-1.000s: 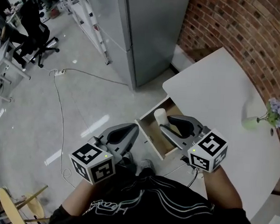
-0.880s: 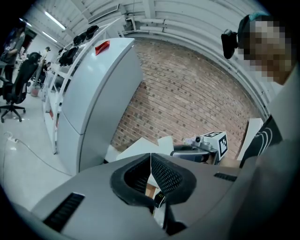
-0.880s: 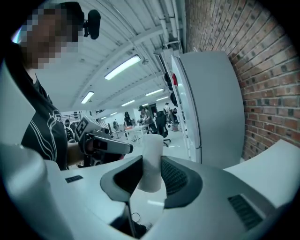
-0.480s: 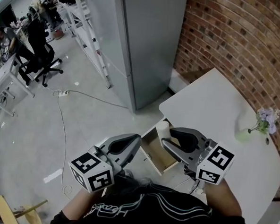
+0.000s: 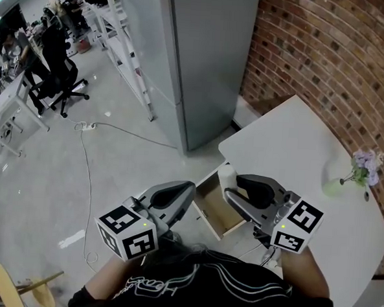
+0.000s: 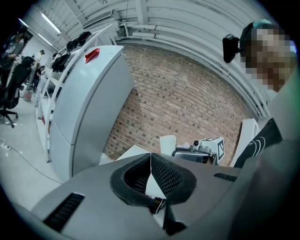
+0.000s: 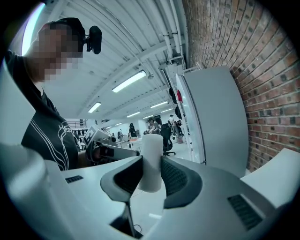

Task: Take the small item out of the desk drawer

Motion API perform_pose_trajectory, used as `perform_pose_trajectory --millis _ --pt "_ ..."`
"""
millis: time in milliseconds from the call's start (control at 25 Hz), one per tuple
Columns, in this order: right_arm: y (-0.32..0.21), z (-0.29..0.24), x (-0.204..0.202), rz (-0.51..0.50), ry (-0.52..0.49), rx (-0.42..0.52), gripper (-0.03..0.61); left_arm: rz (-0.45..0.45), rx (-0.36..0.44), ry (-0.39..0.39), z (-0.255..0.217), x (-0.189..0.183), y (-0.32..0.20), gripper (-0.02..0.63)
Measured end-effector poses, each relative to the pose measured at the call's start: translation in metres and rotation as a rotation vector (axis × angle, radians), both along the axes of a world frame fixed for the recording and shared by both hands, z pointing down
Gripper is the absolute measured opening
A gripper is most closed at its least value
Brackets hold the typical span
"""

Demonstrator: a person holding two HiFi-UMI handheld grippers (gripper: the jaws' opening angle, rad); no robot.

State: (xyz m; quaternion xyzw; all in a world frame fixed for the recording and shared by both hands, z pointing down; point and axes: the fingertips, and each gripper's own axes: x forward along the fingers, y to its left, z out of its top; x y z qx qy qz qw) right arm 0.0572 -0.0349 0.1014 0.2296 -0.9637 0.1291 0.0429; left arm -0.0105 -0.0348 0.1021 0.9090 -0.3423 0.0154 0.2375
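- Head view: white desk (image 5: 302, 156) against a brick wall (image 5: 328, 54); its drawer (image 5: 209, 209) stands pulled out from the desk's edge nearest the grey cabinet (image 5: 198, 52).
- Head view: right gripper (image 5: 232, 186) reaches over the drawer, jaws pinching a small white cylinder (image 5: 226, 173). The cylinder shows over the drawer's inner end, just at the desk's edge.
- Head view: left gripper (image 5: 188, 188) hangs beside the drawer's outer end, over the floor, apart from the drawer.
- Head view: vase of flowers (image 5: 354, 171) near the desk's far edge by the wall, well apart from the drawer. Office chair (image 5: 54, 76) and a cable (image 5: 88, 150) on the floor beyond.
- Left gripper view: left gripper (image 6: 150, 161) has its jaws pressed together, with nothing between them. Past them, the right gripper (image 6: 178, 151) with the white cylinder (image 6: 168, 143) upright at its tip; cabinet (image 6: 89, 103) and brick wall (image 6: 187, 103) behind.
- Right gripper view: right gripper (image 7: 151, 174) clamps the white cylinder (image 7: 152, 147) upright between both pads, its top standing above the jaws. Left gripper (image 7: 101, 140) in the background; cabinet (image 7: 215, 117) to one side.
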Motion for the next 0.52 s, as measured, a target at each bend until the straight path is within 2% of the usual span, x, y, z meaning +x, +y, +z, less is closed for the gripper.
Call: perform_pose_trajectory --millis 520 --pt "0.001 0.010 0.016 0.011 -0.003 -0.016 0.133 0.006 -0.009 -0.002 0.009 0.019 0.002 0.023"
